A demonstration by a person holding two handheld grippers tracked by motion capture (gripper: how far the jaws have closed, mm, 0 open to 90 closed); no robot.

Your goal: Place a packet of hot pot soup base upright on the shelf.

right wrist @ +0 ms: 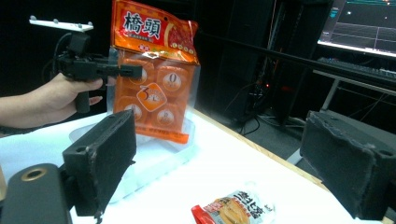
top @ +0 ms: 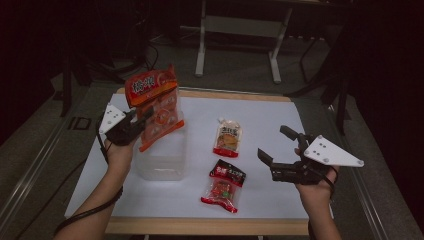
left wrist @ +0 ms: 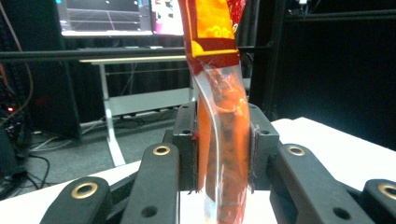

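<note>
The left claw [top: 142,119] is closed narrowly on the orange snack bag [top: 156,107], whose clear lower part is pinched between the pads in the left gripper view. The bag is held upright, its lower edge hanging just above the clear plastic container [top: 162,160], at about ten o'clock on the white surface [top: 280,200]. One container is counted, near the surface's left edge. Two smaller packets are seen lying flat at the middle: a pale pouch [top: 227,138] toward twelve o'clock and a red-and-black packet [top: 225,186] toward six o'clock, just apart from each other. Bare surface is left between the packets and the right edge. At about four o'clock the right claw [top: 276,144] is held wide apart with nothing between its pads, above the surface.
</note>
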